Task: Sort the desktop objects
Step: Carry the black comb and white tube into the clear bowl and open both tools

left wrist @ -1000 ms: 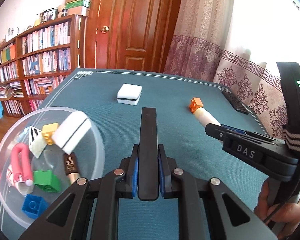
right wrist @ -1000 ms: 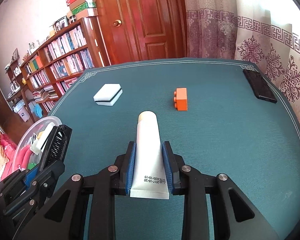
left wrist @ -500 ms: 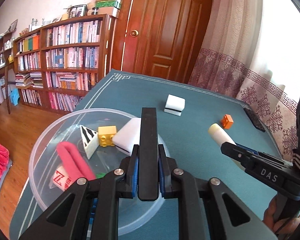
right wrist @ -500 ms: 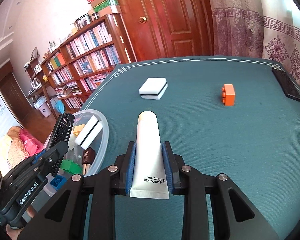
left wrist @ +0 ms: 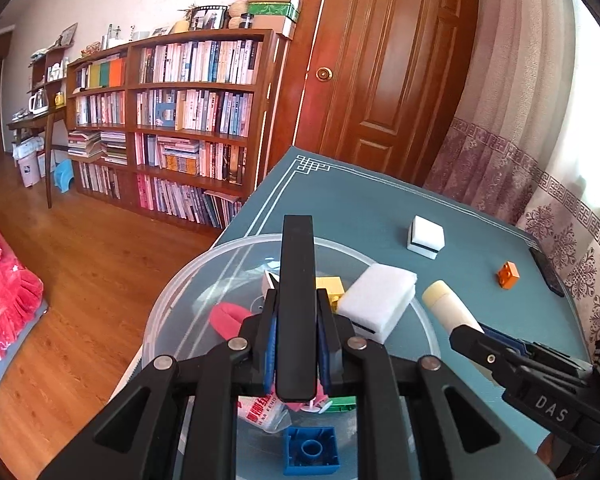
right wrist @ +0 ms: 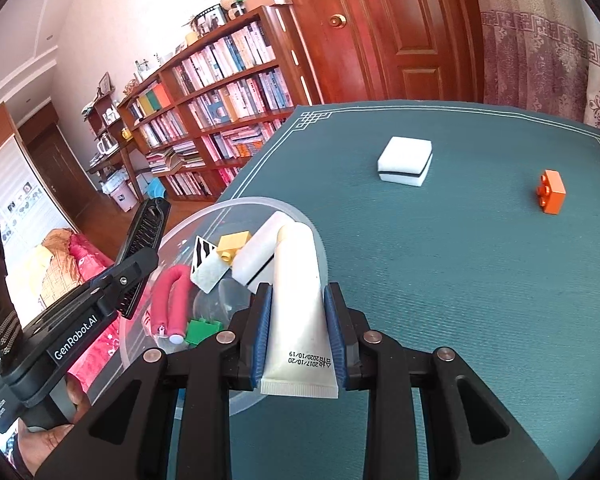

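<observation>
My left gripper (left wrist: 298, 320) is shut on a black comb (left wrist: 298, 280) and hovers over a clear plastic bowl (left wrist: 180, 292) at the table's left edge. The bowl holds a pink roller (right wrist: 172, 296), a yellow brick (right wrist: 232, 242), a white sponge (left wrist: 376, 300), a green brick, a blue brick (left wrist: 310, 450) and a packet. My right gripper (right wrist: 298, 308) is shut on a white tube (right wrist: 298, 280). The tube's cap end reaches over the bowl's right rim (right wrist: 228, 208). On the teal table lie a second white sponge (right wrist: 406, 160) and an orange brick (right wrist: 552, 192).
A black phone (left wrist: 546, 272) lies near the table's far right edge. Beyond the table's left edge are a wooden floor, a bookshelf (left wrist: 172, 120) and a red cover (left wrist: 4, 280). A door and curtains stand behind the table. A hand (right wrist: 48, 444) holds the left gripper.
Both grippers have swung left to the bowl. The comb is now above the bowl's contents, and the tube's tip has come over the bowl's rim. Neither grip changed.
</observation>
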